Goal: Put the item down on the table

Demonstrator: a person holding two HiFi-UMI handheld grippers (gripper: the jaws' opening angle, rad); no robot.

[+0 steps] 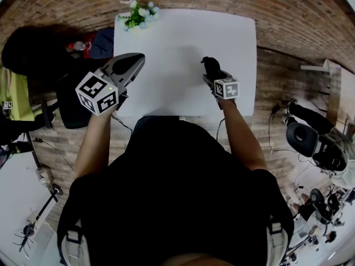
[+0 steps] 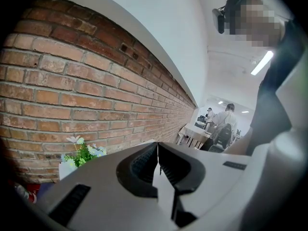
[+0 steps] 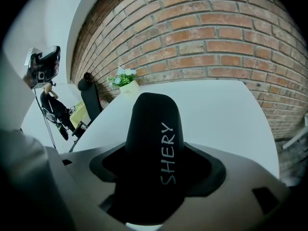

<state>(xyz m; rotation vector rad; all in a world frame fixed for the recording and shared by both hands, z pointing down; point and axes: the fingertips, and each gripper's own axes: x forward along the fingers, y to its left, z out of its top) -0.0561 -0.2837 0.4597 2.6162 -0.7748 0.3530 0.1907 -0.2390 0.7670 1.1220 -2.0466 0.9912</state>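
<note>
Clamped between my right gripper's wide-set jaws, the black SHERY case hangs over the white table. It looks light, stiff and smooth, best gripped mid-body. My left gripper is closed and empty.

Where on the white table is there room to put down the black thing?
Nearly the whole white table is bare: the middle, the far right corner, the near edge by the right gripper holding the black item. Only the far left corner is crowded, by the flowers.

Red brick wall behind white table
</note>
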